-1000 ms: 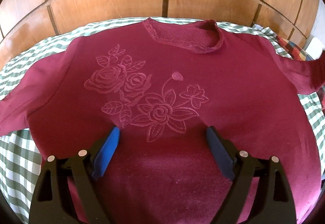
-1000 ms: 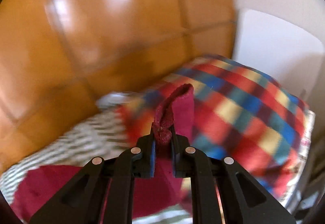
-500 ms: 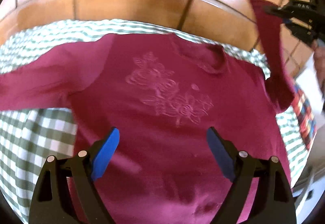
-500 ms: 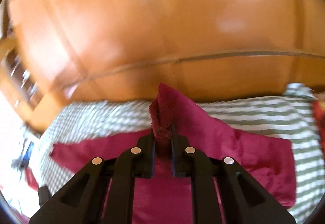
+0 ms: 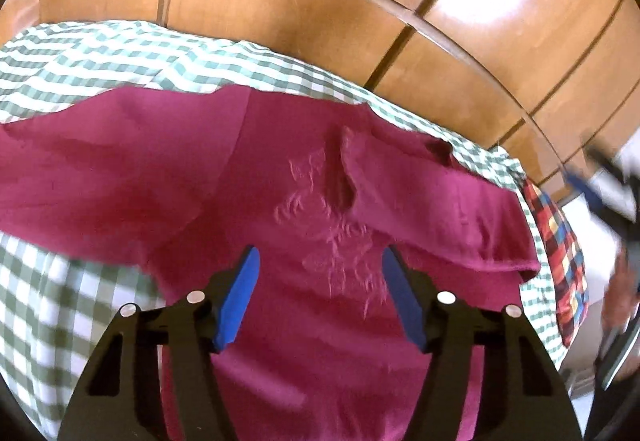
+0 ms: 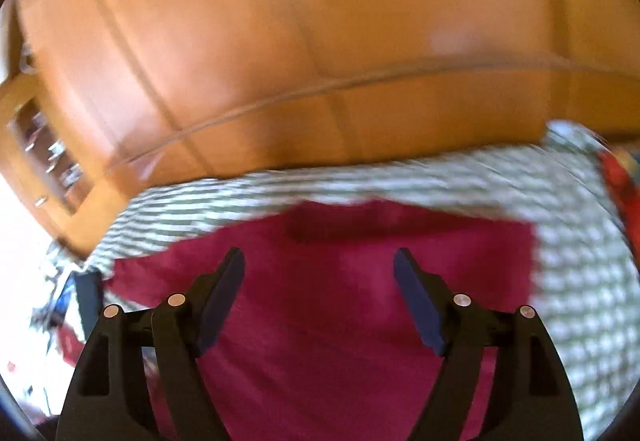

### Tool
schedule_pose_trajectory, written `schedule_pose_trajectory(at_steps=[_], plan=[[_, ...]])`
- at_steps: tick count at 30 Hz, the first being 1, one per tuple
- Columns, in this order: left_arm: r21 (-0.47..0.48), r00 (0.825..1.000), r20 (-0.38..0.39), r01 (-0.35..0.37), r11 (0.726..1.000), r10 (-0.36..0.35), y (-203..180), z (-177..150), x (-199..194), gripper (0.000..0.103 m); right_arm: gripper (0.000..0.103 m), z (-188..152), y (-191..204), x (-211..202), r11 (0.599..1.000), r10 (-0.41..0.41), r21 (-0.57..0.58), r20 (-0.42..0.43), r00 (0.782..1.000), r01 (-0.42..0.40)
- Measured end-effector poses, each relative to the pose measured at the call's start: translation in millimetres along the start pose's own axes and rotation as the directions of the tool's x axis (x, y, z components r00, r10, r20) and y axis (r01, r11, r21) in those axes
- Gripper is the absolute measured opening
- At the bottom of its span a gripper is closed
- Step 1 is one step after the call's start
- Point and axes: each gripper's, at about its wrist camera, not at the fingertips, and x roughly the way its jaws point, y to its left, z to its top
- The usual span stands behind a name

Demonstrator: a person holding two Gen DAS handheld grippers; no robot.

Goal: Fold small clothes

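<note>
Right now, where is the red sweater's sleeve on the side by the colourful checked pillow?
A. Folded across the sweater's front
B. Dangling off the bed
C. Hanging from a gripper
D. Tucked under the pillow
A: the sleeve lies folded over the maroon sweater, reaching its flower embroidery.

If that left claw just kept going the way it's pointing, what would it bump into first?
Most likely the maroon sweater, around its embossed flowers. The left gripper tilts down at it, jaws closing on nothing; depth is unclear.
</note>
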Motion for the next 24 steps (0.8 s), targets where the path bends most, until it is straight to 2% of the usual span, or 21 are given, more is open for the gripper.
schedule_pose_trajectory(at_steps=[2, 4, 6, 8, 13, 14, 15, 16, 19, 21, 24], plan=[[-0.015, 1.0, -0.009, -0.001, 1.0, 0.001, 0, 7, 8, 0.063, 0.076, -24, -36, -8, 0.993, -0.105, 0.048, -0.027, 0.994, 0.106], [-0.019, 1.0, -0.026, 0.007, 1.0, -0.007, -4, 16, 20, 0.058, 0.076, -45, -65, -11, 0.981, -0.17, 0.088, -0.062, 0.983, 0.175], [-0.009, 0.999, -0.048, 0.013, 1.0, -0.013, -11, 22, 32, 0.045, 0.076, -66, -92, -9, 0.962, -0.229, 0.129, -0.106, 0.967, 0.242], [0.01, 0.997, -0.082, 0.017, 1.0, -0.016, -21, 27, 49, 0.041, 0.076, -80, -106, -3, 0.947, -0.269, 0.142, -0.134, 0.954, 0.287], [0.063, 0.994, -0.107, -0.021, 0.998, 0.027, -47, 33, 78, 0.041, 0.072, -84, -114, 32, 0.938, -0.291, 0.151, -0.15, 0.945, 0.313], [0.08, 0.993, -0.108, -0.029, 0.996, 0.037, -52, 35, 81, 0.036, 0.072, -81, -115, 37, 0.938, -0.279, 0.172, -0.137, 0.95, 0.3], [0.095, 0.993, -0.111, -0.025, 0.995, 0.036, -57, 36, 82, 0.011, 0.072, -77, -113, 39, 0.937, -0.277, 0.187, -0.122, 0.953, 0.296], [0.117, 0.993, -0.109, -0.028, 0.993, 0.041, -62, 40, 80, 0.004, 0.072, -74, -113, 41, 0.933, -0.283, 0.201, -0.106, 0.953, 0.299], [0.095, 0.999, -0.031, 0.017, 0.995, -0.014, -61, 48, 53, 0.004, 0.071, -67, -112, 44, 0.928, -0.269, 0.245, -0.076, 0.96, 0.28], [0.065, 0.999, 0.037, 0.031, 0.997, -0.034, -52, 48, 24, 0.004, 0.071, -70, -108, 54, 0.935, -0.271, 0.205, -0.119, 0.955, 0.29], [0.071, 0.998, 0.037, -0.059, 0.996, 0.056, -34, 40, 16, 0.004, 0.071, -78, -100, 53, 0.945, -0.287, 0.121, -0.138, 0.948, 0.303]])
